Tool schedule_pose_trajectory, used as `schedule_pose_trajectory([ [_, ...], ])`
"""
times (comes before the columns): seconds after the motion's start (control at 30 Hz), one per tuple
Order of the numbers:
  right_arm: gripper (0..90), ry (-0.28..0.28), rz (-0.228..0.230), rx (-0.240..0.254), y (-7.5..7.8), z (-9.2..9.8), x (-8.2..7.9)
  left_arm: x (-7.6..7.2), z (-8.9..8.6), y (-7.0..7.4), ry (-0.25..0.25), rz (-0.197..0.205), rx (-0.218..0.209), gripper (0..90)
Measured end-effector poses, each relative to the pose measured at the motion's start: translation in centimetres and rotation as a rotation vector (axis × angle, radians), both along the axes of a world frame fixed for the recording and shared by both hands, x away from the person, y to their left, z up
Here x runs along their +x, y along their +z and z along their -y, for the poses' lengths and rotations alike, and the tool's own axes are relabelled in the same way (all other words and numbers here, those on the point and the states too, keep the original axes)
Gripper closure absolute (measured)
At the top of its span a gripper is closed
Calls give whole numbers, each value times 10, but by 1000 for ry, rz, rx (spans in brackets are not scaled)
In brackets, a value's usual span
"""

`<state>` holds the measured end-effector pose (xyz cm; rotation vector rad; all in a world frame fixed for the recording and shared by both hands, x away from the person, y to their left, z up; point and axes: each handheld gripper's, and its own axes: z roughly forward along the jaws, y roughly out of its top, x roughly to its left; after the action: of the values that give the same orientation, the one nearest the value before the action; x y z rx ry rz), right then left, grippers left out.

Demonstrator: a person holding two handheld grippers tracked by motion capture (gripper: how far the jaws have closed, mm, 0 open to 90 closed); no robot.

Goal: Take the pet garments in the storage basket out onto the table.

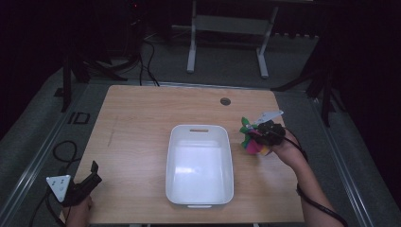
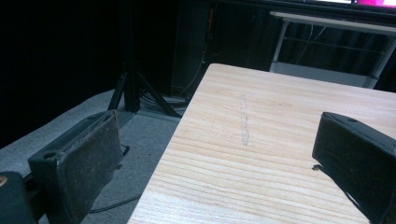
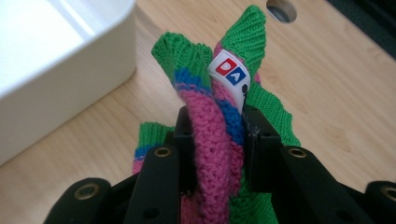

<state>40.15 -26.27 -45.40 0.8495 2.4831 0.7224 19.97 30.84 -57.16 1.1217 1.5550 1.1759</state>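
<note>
- The right gripper (image 3: 215, 140) had its two black jaws pressed tight on a bunched knitted cloth (image 3: 212, 154), striped pink, blue and green, with a fold of it squeezed between the pads.
- A small white tag (image 3: 229, 77) with red and blue squares stuck up from the cloth just above the jaws.
- In the high view the right gripper (image 1: 260, 135) and the cloth (image 1: 250, 142) were over the wooden table (image 1: 137, 123), just beside the right-hand wall of the white bin (image 1: 199, 163), near its far corner but outside it.
- The cloth seemed to sit at or close to the tabletop; whether it touched the wood could not be told.
- The bin stood in the middle of the table, long side running away from the person, with a handle slot in its far rim.
- The left gripper (image 1: 87, 177) was at the near left corner of the table, well apart from the bin and the cloth.
- In the left gripper view its jaws stood wide apart over the table (image 2: 280, 121) edge, with nothing between them.
- A round hole (image 1: 225, 101) lay in the tabletop beyond the bin.
</note>
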Motion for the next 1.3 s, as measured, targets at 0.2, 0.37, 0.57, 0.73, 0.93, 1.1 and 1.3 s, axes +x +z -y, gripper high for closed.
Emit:
schedule_pose_trajectory([
  [0.2, 705, -35, -41, 13, -34, -5, 14, 0, 0, 0, -3, 1, -4, 19],
  [0.37, 701, -43, -92, -15, -58, -8, 18, 0, 0, 0, -6, 0, 1, 19],
  [0.57, 689, -49, -130, -16, -77, -12, 18, 0, 0, 0, -7, 2, 3, 19],
  [0.73, 591, -46, -136, -3, -77, -14, 17, 0, 0, 0, -8, 2, 3, 19],
  [0.93, 437, -14, -134, 11, -64, -14, 11, 0, 0, 0, -8, 2, 2, 19],
  [1.1, 359, -30, -95, 75, -48, -10, 1, 0, 0, 0, -7, 2, 4, 19],
  [1.3, 248, -48, -84, 149, -40, 2, -15, 0, 0, 0, -9, 2, 3, 19],
])
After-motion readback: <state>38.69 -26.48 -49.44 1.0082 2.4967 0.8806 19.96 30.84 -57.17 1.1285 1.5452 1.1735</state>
